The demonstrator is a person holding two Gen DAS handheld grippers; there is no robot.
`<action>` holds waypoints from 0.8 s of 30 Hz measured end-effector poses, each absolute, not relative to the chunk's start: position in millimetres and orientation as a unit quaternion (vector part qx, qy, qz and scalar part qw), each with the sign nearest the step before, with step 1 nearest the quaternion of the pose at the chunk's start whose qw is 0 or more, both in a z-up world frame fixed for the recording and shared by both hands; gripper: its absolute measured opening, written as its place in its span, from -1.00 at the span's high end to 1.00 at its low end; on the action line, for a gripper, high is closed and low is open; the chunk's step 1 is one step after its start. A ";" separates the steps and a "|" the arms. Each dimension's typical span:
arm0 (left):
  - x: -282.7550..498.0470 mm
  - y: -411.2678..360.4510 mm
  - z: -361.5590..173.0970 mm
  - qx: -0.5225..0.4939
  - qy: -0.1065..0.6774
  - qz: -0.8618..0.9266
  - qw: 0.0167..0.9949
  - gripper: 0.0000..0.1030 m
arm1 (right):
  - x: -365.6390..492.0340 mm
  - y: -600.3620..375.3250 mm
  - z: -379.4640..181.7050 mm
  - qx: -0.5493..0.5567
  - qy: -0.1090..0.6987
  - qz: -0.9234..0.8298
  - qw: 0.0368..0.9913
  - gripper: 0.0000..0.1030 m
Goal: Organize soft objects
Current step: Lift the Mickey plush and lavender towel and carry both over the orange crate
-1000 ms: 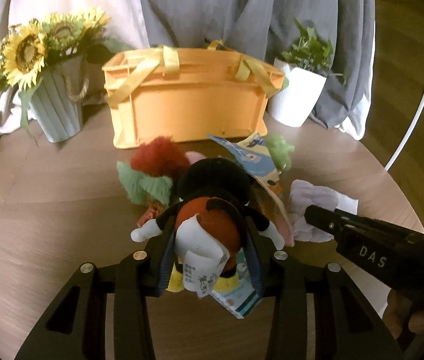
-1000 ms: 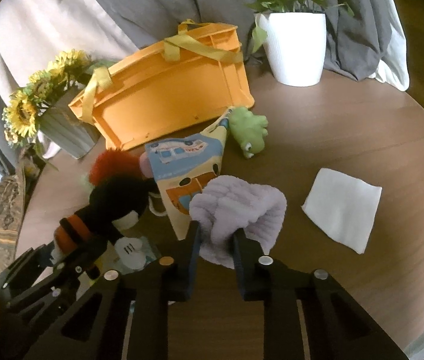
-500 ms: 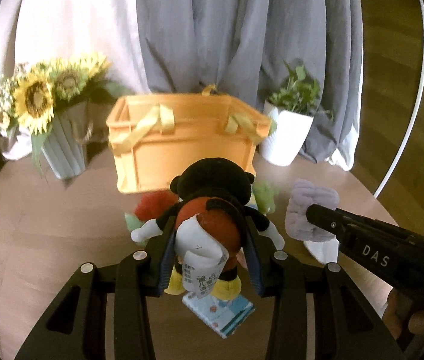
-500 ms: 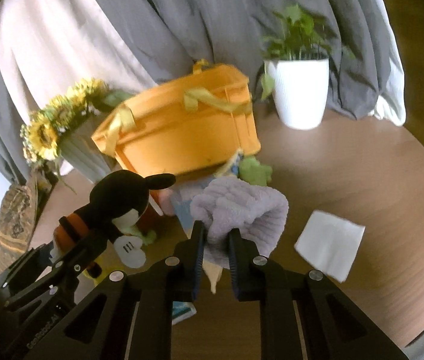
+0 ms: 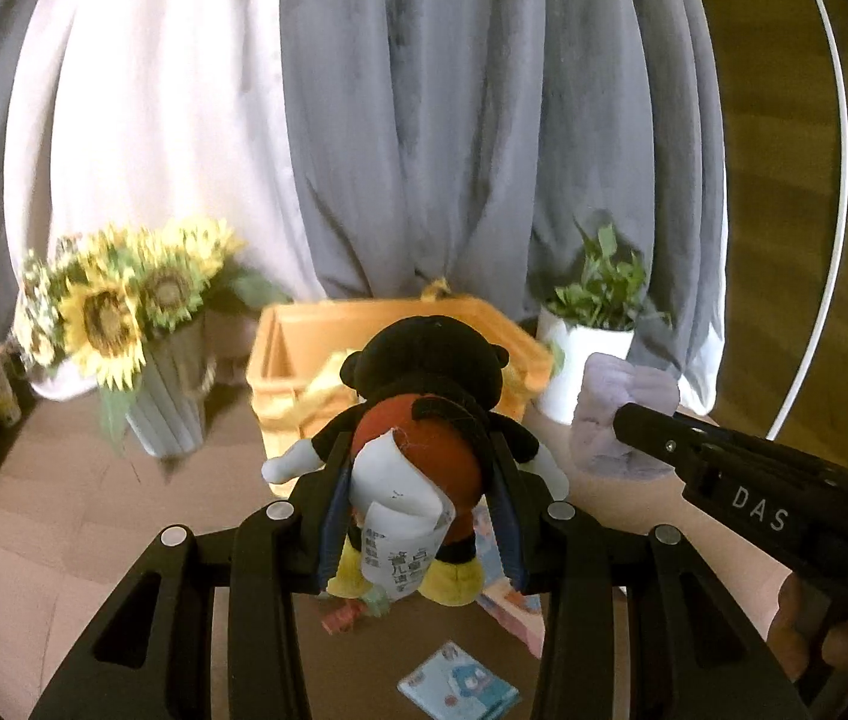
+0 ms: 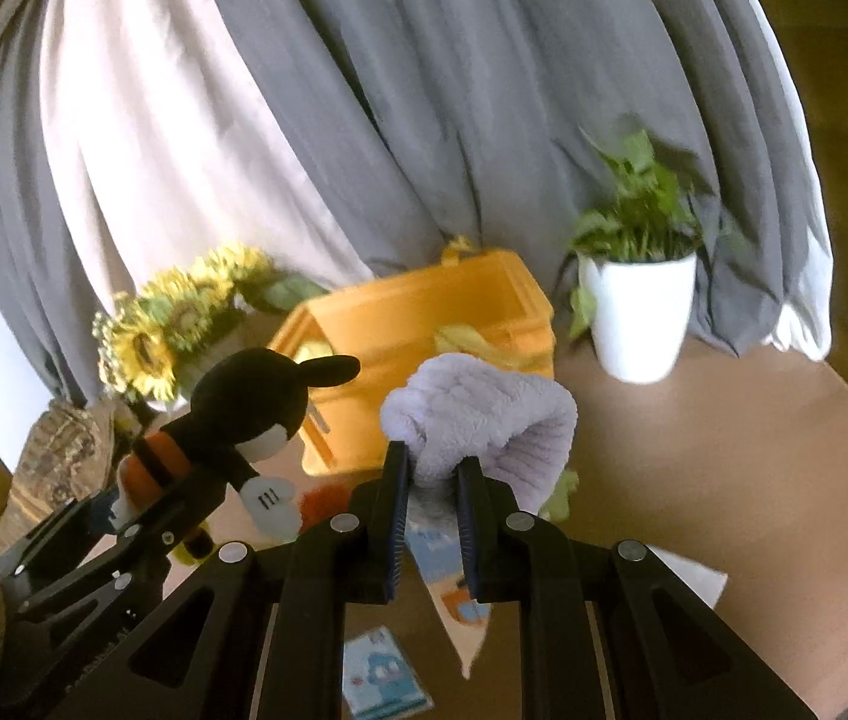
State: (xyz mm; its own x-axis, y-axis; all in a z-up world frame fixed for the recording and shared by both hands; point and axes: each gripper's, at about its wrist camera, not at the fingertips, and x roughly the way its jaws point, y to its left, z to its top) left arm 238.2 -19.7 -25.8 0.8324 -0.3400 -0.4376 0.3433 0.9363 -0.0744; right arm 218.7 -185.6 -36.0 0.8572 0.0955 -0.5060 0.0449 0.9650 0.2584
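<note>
My left gripper (image 5: pixel 418 450) is shut on a black, red and white mouse plush toy (image 5: pixel 424 414), held high above the table; the toy also shows in the right wrist view (image 6: pixel 244 420). My right gripper (image 6: pixel 431 468) is shut on a fluffy lilac cloth (image 6: pixel 484 414), also lifted; the cloth also shows in the left wrist view (image 5: pixel 616 414). An open orange basket (image 5: pixel 298 348) with yellow handles stands beyond both, and it also shows in the right wrist view (image 6: pixel 424 312). A red plush (image 6: pixel 322 501) and a green plush (image 6: pixel 562 492) lie on the table below, mostly hidden.
A sunflower vase (image 5: pixel 166 384) stands left of the basket and a white potted plant (image 6: pixel 640 312) right of it. A picture booklet (image 6: pixel 442 570), a small card (image 5: pixel 460 690) and a white napkin (image 6: pixel 694 582) lie on the round wooden table (image 6: pixel 724 450). Curtains hang behind.
Both grippers have risen well above the table with the mouse toy and the lilac cloth, and the basket's open top has come into view below them.
</note>
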 end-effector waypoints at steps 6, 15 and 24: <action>249.2 -16.2 -10.2 0.011 0.199 -0.173 0.965 0.21 | 230.3 -181.8 -20.8 0.128 0.237 0.027 0.963 0.68; 271.5 -15.4 3.7 0.024 0.173 -0.172 0.970 0.21 | 251.8 -176.5 -6.3 0.128 0.204 0.039 0.970 0.68; 306.6 -19.2 10.1 0.045 0.156 -0.172 0.972 0.21 | 282.5 -176.7 3.3 0.123 0.189 0.042 0.973 0.68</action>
